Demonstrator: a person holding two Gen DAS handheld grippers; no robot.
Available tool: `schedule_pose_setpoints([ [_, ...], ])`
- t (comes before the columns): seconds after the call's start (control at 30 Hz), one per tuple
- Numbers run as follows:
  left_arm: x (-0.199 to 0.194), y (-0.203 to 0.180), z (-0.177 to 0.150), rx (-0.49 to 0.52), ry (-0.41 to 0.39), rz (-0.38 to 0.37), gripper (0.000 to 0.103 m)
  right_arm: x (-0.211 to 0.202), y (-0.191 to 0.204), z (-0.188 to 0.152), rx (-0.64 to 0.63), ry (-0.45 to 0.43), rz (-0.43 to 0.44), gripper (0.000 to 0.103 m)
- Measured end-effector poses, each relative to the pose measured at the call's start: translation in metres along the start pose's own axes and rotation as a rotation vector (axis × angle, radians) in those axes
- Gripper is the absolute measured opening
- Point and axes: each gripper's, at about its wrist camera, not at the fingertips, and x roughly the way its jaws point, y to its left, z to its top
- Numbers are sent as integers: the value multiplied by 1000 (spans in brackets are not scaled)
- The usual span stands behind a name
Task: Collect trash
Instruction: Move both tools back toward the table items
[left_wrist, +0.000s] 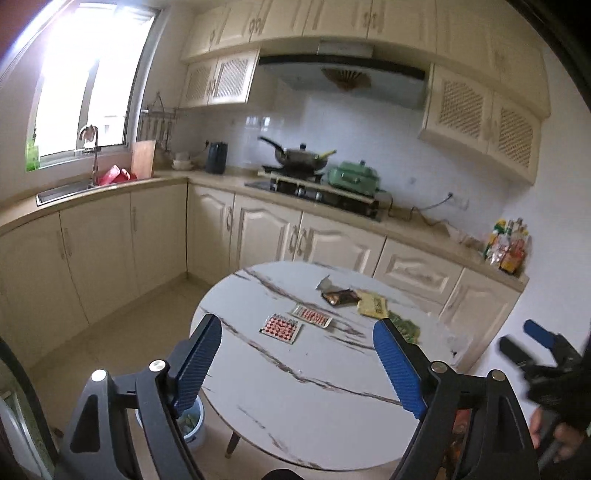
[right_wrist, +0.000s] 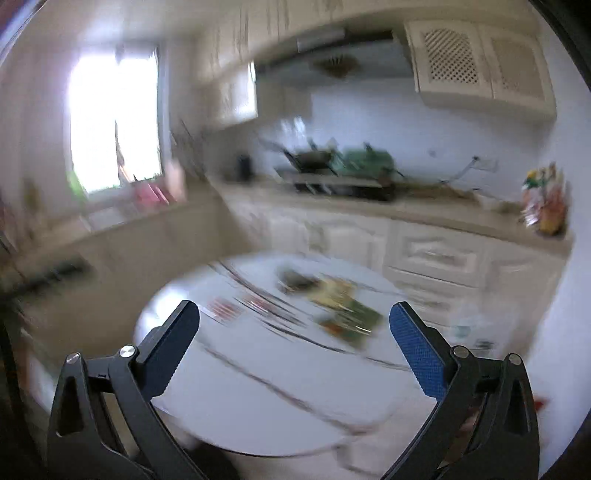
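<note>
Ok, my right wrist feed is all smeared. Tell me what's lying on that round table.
Observer: Two pill packs with red pills lie flat, side by side, near the middle of the table.
Operator: Go on, name the blobs behind them.
Observer: A dark brown wrapper, a yellow packet beside it, and a green packet partly hidden behind a finger of the open left gripper.
Operator: Now find me a bin.
Observer: A pale bin stands on the floor under the table's left edge, with something green inside.
</note>
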Motion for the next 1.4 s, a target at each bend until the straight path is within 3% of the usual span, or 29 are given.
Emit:
schedule_pose_setpoints([
  [0.2, 83, -10, 41, 23, 97, 88, 81, 115, -14, -24, -154, 218, -112, 91],
  [0.37, 139, -2, 56, -1, 201, 108, 81, 179, -13, -42, -171, 316, -56, 86],
  [0.5, 188, 7, 62, -9, 303, 121, 81, 205, -9, -37, -154, 314, -29, 87],
  [0.6, 218, 15, 70, -45, 348, 97, 81, 230, 2, -27, -127, 305, 67, 88],
  [0.67, 246, 15, 78, -40, 389, 74, 81, 242, 14, -20, -136, 302, 46, 88],
  [0.8, 304, -8, 88, 131, 439, 69, 81, 255, 7, -16, -67, 310, 59, 88],
  [0.97, 376, -11, 85, 173, 541, 57, 81, 270, -15, -22, 37, 363, 69, 88],
  [1.17, 419, 6, 78, 131, 606, 30, 79, 271, -20, -22, 64, 366, 69, 88],
  [1.4, 444, 5, 73, 198, 605, 49, 81, 277, -15, -13, 86, 352, 110, 88],
])
